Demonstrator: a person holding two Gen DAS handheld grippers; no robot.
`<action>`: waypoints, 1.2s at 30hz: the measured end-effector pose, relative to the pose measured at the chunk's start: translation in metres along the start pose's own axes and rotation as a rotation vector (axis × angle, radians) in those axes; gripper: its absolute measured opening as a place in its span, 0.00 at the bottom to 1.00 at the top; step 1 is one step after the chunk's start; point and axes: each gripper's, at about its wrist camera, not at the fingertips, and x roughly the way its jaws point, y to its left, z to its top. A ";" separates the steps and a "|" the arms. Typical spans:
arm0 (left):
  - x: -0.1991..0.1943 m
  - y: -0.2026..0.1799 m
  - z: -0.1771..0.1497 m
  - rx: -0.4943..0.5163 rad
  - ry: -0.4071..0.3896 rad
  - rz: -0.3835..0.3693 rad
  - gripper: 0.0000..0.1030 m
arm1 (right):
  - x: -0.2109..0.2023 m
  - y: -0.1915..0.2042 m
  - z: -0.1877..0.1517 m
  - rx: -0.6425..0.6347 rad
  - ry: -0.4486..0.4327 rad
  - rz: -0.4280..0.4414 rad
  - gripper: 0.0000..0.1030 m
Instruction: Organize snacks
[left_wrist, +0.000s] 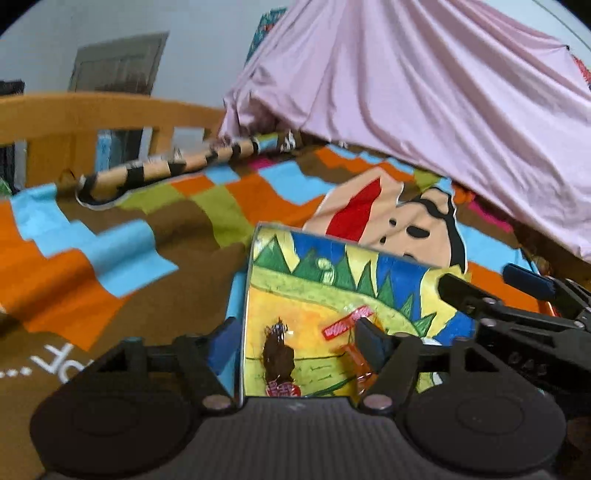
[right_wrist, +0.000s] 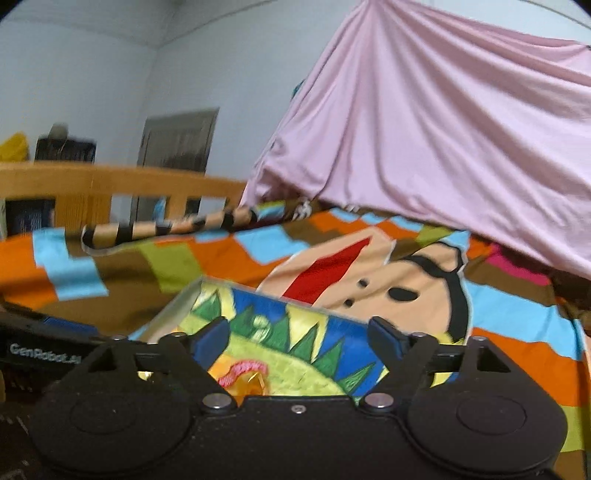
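A shallow box (left_wrist: 399, 273) painted inside with green trees, blue sky and yellow ground lies on the bedspread. In it lie a brown-wrapped candy (left_wrist: 279, 354) and an orange-wrapped candy (left_wrist: 364, 373) with a red-and-white label. My left gripper (left_wrist: 295, 341) is open over the box floor, one finger outside the left wall, and nothing is between its pads. My right gripper (left_wrist: 491, 284) hovers open at the box's right edge. In the right wrist view my right gripper (right_wrist: 299, 339) is open above the box (right_wrist: 184, 295), with the orange candy (right_wrist: 251, 380) below it, not gripped.
A bright patchwork bedspread (left_wrist: 110, 258) with a cartoon face covers the bed. A pink sheet (left_wrist: 424, 92) hangs over the back right. A striped tan-and-black roll (left_wrist: 166, 171) lies along the wooden rail (left_wrist: 92, 110). A door (right_wrist: 177, 140) stands in the far wall.
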 end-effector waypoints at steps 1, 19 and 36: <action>-0.007 -0.002 0.000 0.000 -0.018 0.007 0.86 | -0.007 -0.004 0.001 0.013 -0.014 -0.004 0.90; -0.134 -0.039 -0.045 0.040 -0.121 0.054 1.00 | -0.147 -0.033 -0.020 0.060 -0.043 -0.001 0.99; -0.187 -0.047 -0.104 0.136 -0.011 0.034 1.00 | -0.237 -0.022 -0.073 0.057 0.072 0.020 0.99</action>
